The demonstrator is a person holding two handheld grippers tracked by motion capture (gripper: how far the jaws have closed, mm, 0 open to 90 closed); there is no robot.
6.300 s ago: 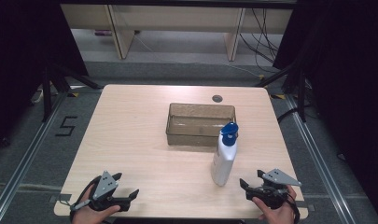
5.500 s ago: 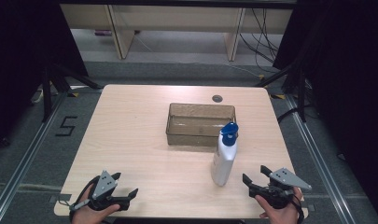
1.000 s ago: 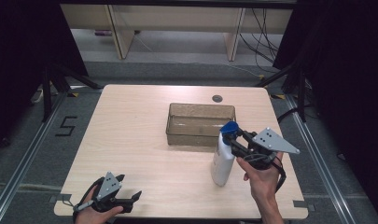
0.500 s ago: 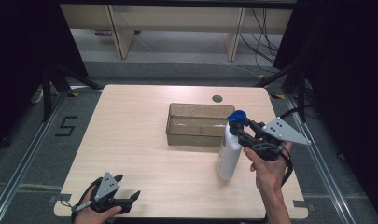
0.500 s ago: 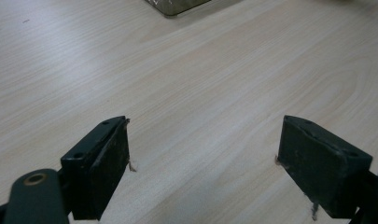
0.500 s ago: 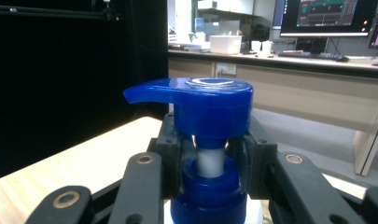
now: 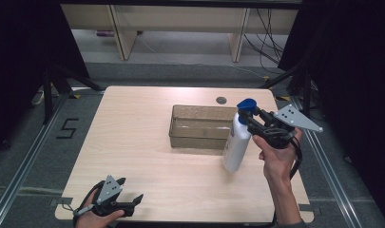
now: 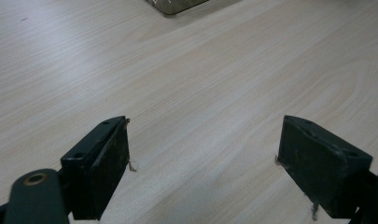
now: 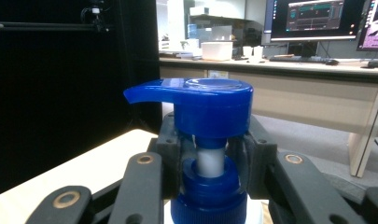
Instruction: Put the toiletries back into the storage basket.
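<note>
The white pump bottle [image 7: 236, 144] with its blue pump head [image 9: 199, 105] hangs tilted, just left of my right gripper [image 7: 255, 124], which squeezes its neck. The brown tray [image 7: 199, 126] sits beside it. My left gripper [image 7: 133, 202] rests wide apart, far away.

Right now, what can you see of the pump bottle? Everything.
The pump bottle has a white, plastic-looking body, a blue collar and a blue pump head whose spout points left in the right gripper view. It leans slightly, its base low over or on the table, just right of the brown bin; contact is unclear. The right gripper is clamped on its neck under the head.
</note>
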